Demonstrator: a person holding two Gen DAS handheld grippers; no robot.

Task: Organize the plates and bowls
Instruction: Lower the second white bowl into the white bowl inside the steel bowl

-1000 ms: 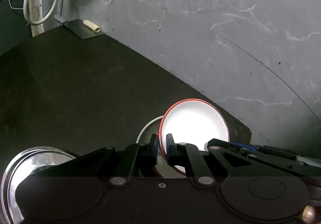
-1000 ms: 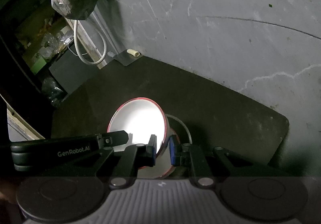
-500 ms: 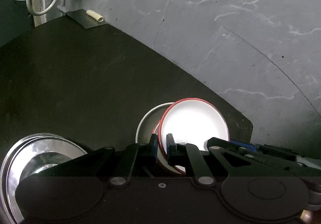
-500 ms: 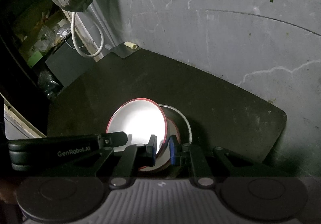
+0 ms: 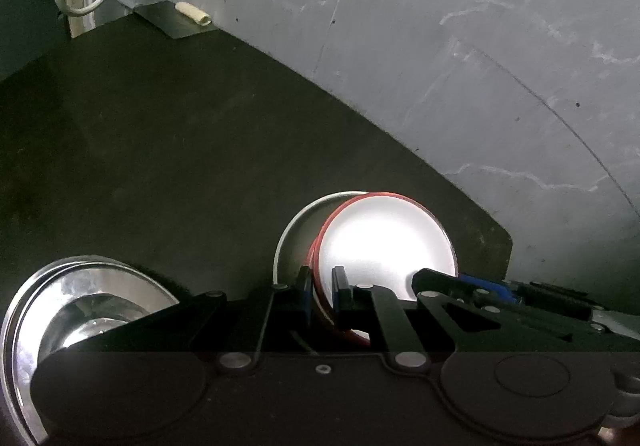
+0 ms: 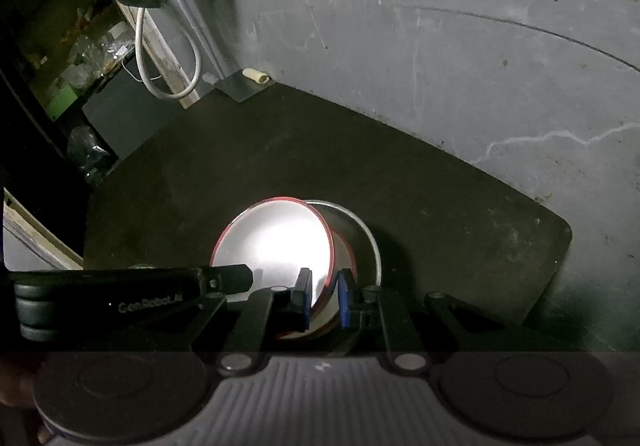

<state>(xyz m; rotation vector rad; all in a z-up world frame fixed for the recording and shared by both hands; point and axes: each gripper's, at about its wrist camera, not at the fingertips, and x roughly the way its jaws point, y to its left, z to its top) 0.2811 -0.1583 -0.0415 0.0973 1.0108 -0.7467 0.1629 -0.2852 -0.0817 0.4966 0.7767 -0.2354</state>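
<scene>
On dark mat | both tools (image 5: 322, 288) (image 6: 324, 296) clamp round red-rimmed bowl (image 5: 384, 242) rim

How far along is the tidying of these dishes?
Partly done, it seems. Done: shiny steel plates already sit stacked on the dark mat. In hand: the left gripper and right gripper each pinch the rim of the red-rimmed bowl, tilted over a white-rimmed bowl beneath. Left: set it down inside and let go.
</scene>
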